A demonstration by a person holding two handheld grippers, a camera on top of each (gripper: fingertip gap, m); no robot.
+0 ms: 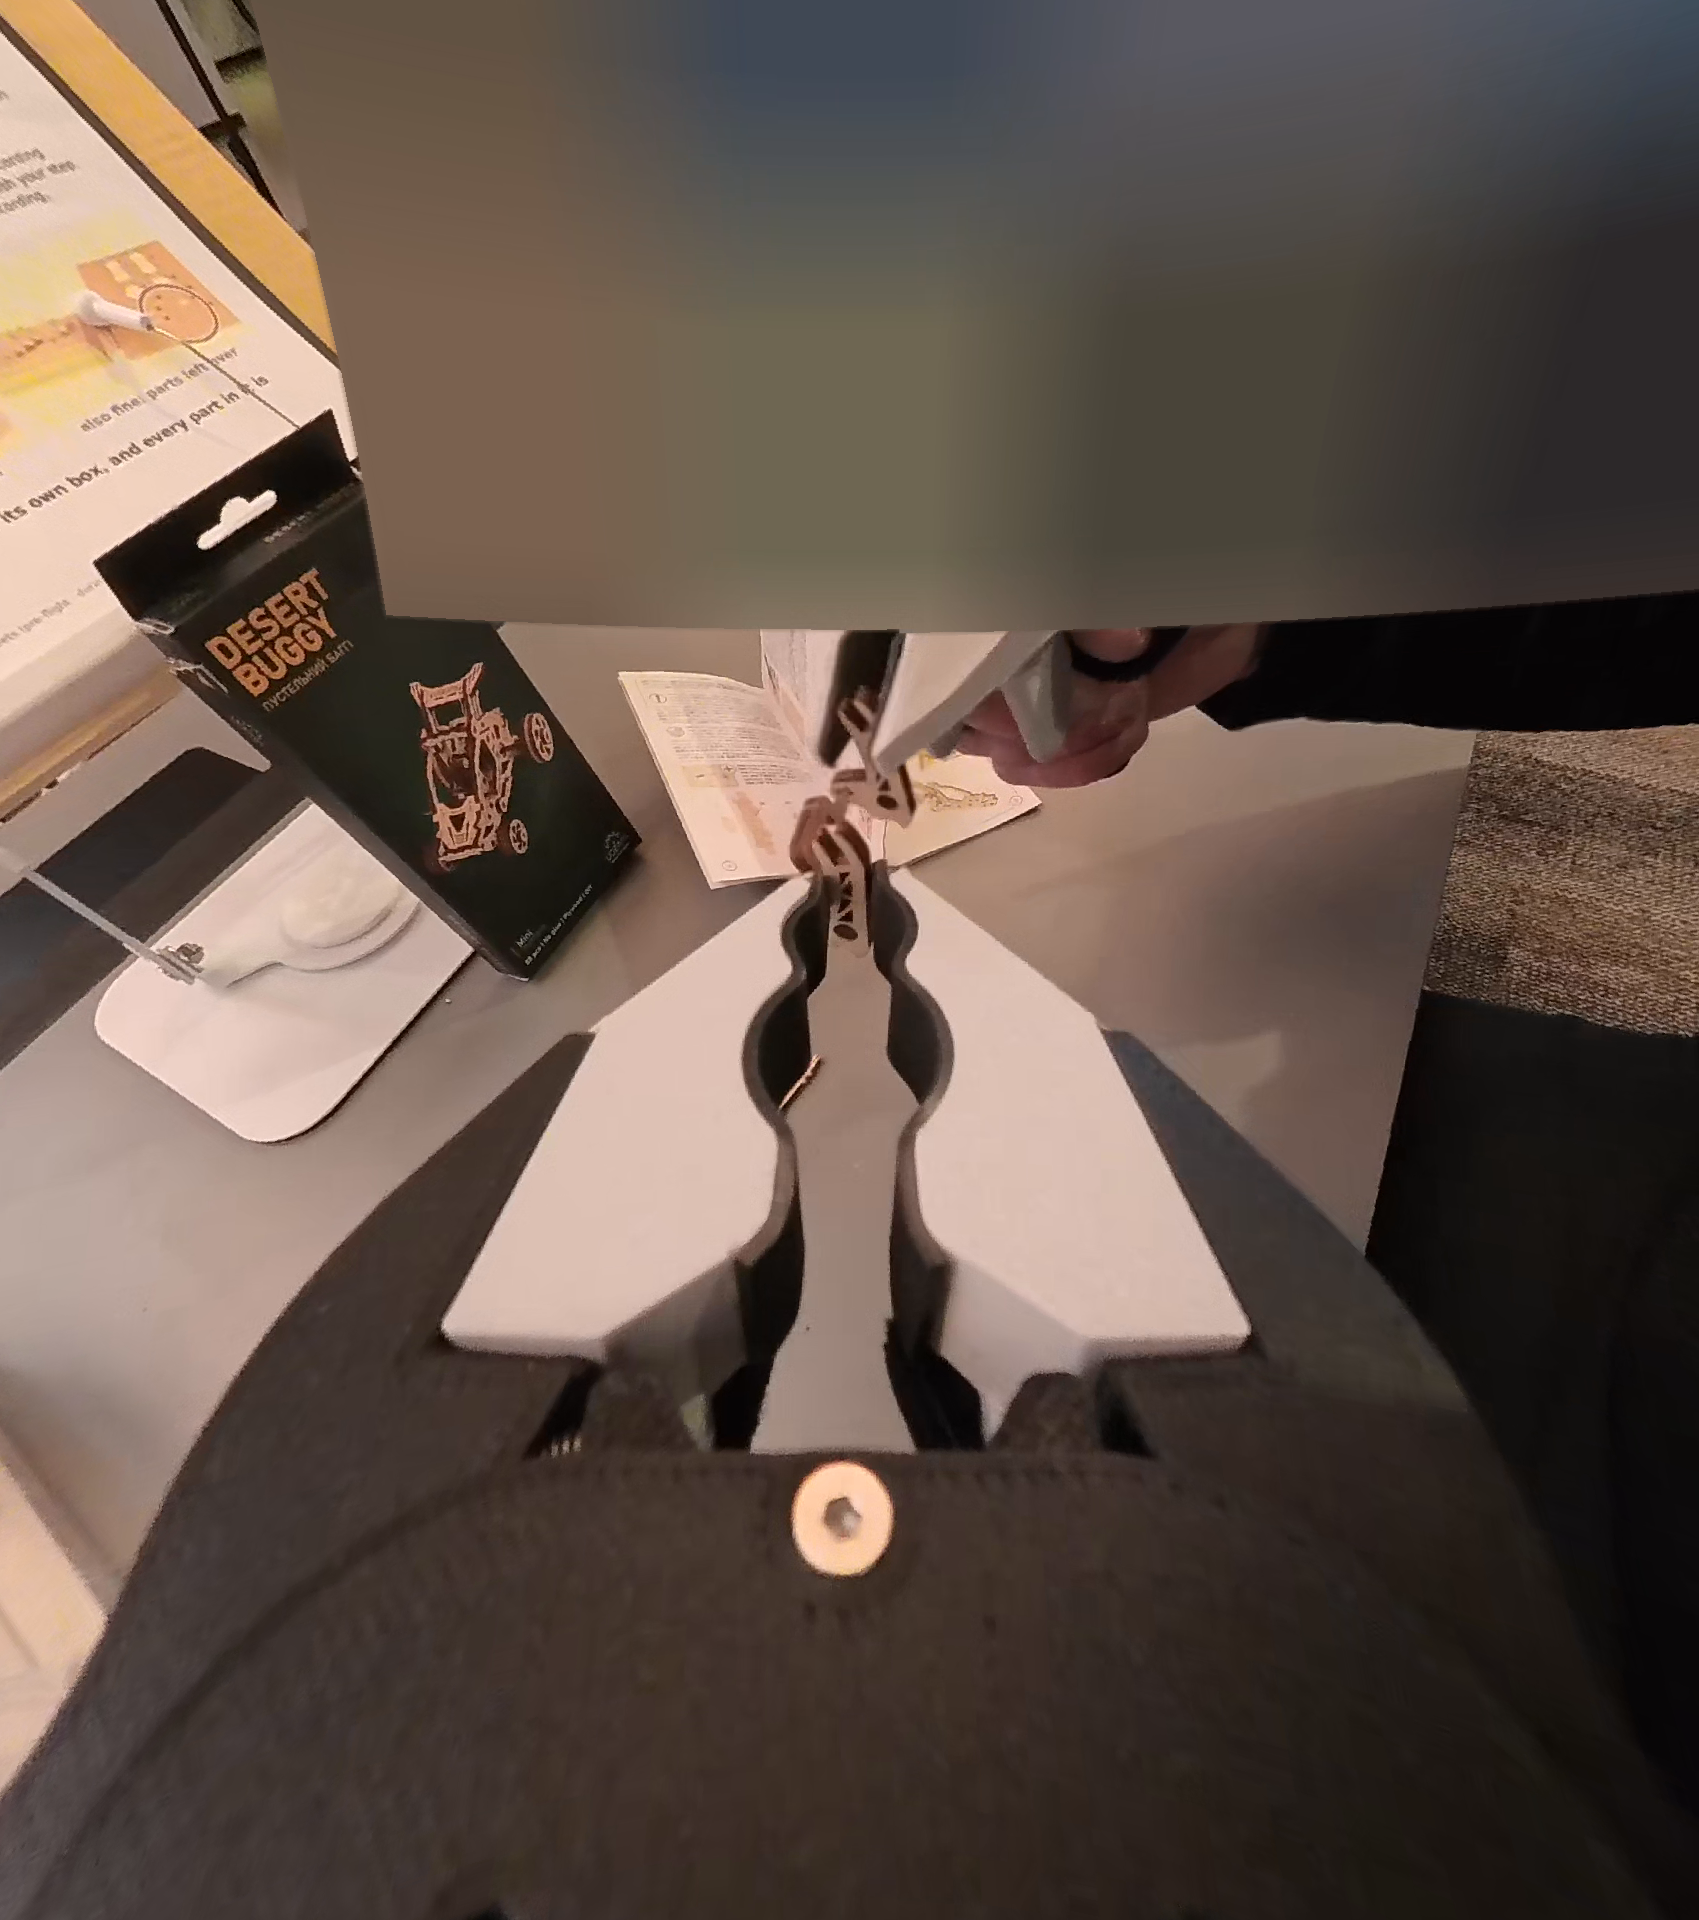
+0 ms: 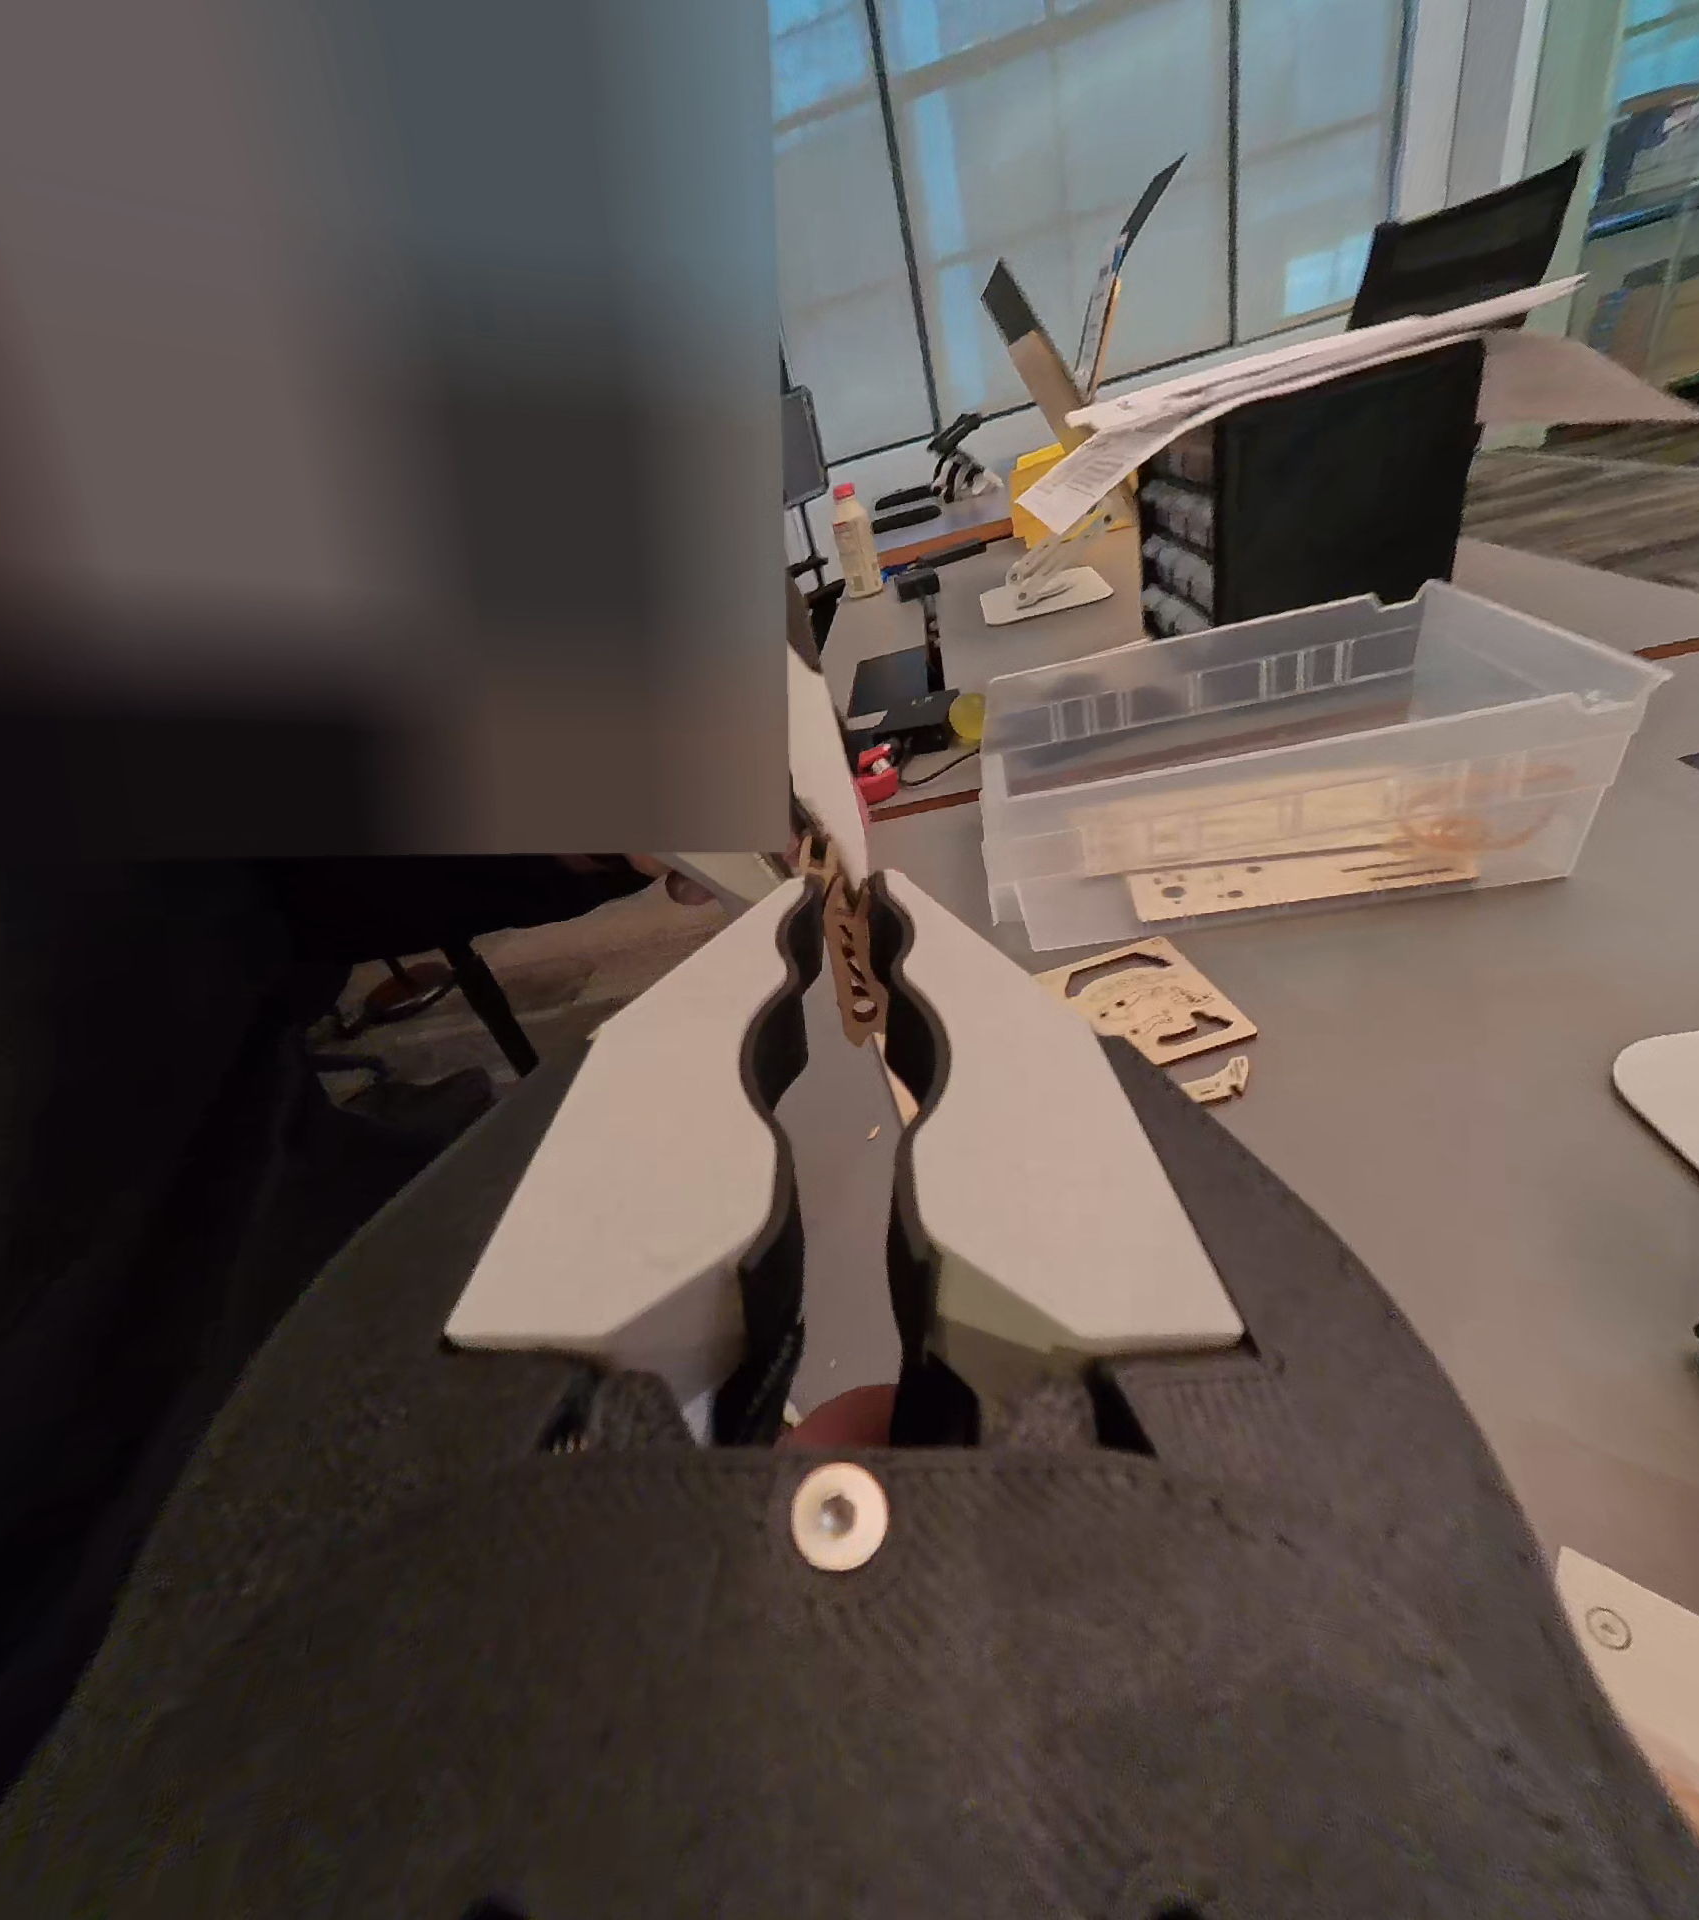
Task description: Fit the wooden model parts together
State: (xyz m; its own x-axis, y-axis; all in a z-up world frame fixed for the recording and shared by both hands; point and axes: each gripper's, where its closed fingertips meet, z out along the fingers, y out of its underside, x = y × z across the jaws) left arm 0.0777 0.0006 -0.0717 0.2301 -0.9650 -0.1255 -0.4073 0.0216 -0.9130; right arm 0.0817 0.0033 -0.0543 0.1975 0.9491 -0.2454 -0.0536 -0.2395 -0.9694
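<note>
Wooden strut (image 1: 850,902) runs lengthwise out between the left gripper (image 1: 850,883) tips, pinched tight. The right gripper (image 2: 845,883) is nearly shut, clamping its own slotted wooden part (image 2: 855,977) the same way.

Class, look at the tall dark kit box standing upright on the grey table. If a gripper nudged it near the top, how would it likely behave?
The kit box stands on its narrow end, taller than it is wide, so a high nudge would probably tip it rather than slide it. It looks like thin card, so likely light and easily dented. The table looks smooth, so a low push might slide it instead.
</note>
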